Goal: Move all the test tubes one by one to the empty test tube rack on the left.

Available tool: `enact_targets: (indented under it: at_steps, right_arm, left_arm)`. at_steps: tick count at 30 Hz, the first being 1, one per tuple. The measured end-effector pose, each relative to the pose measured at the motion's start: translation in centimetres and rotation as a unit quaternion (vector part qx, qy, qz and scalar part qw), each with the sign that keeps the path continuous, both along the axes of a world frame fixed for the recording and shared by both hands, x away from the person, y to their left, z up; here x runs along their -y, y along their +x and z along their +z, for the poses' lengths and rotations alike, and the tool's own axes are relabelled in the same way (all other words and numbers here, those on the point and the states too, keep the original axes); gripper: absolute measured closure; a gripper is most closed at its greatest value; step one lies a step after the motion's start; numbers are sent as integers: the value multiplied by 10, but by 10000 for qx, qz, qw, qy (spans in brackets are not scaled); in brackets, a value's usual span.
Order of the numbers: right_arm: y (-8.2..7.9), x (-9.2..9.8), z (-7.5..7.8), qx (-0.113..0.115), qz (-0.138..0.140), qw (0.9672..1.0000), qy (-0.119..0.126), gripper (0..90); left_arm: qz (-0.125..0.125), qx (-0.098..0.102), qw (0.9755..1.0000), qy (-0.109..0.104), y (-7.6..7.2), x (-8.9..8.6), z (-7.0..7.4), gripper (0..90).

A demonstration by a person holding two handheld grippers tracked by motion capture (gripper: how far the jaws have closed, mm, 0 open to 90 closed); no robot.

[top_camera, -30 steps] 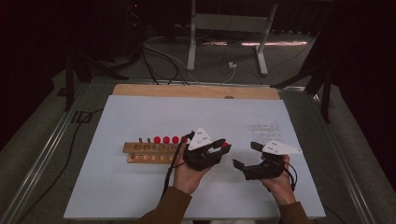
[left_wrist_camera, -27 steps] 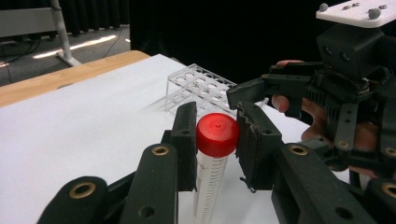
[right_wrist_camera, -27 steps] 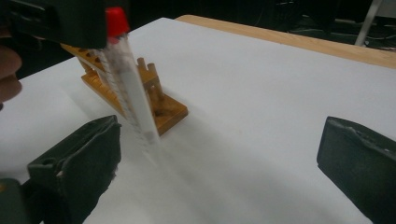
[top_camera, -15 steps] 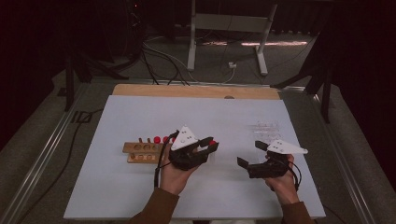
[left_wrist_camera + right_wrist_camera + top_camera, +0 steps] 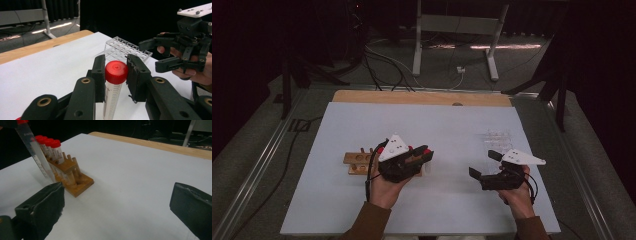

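On the white desk, right of the wooden rack, the left hand-held gripper clamps a red-capped tube at its cap; likely light, slick plastic, best held there. The right hand-held gripper gapes empty
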State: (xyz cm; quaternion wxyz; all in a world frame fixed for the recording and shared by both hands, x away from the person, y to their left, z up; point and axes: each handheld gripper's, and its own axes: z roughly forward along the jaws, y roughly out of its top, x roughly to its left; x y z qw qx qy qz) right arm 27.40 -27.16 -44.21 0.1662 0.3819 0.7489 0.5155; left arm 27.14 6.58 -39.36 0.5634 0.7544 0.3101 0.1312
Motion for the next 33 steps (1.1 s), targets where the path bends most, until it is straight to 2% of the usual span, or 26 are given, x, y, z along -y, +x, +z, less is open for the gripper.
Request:
enact_targets:
  at_steps: [9, 16, 26, 33]
  right_arm:
    - [0, 5, 2, 18, -60, 10000, 56, 0]
    - [0, 8, 3, 25, -106, 9999, 103, 0]
    - [-1, 12, 3, 22, -172, 9998, 129, 0]
    - [-1, 17, 4, 28, -237, 9996, 168, 0]
  left_arm:
    - [151, 40, 9999, 51, -5, -23, 3, 711]
    - [395, 78, 9991, 165, -9, -53, 8, 711]
    - [883, 139, 9958, 175, -12, -89, 9, 711]
    - [1175, 197, 9925, 271, -14, -109, 13, 711]
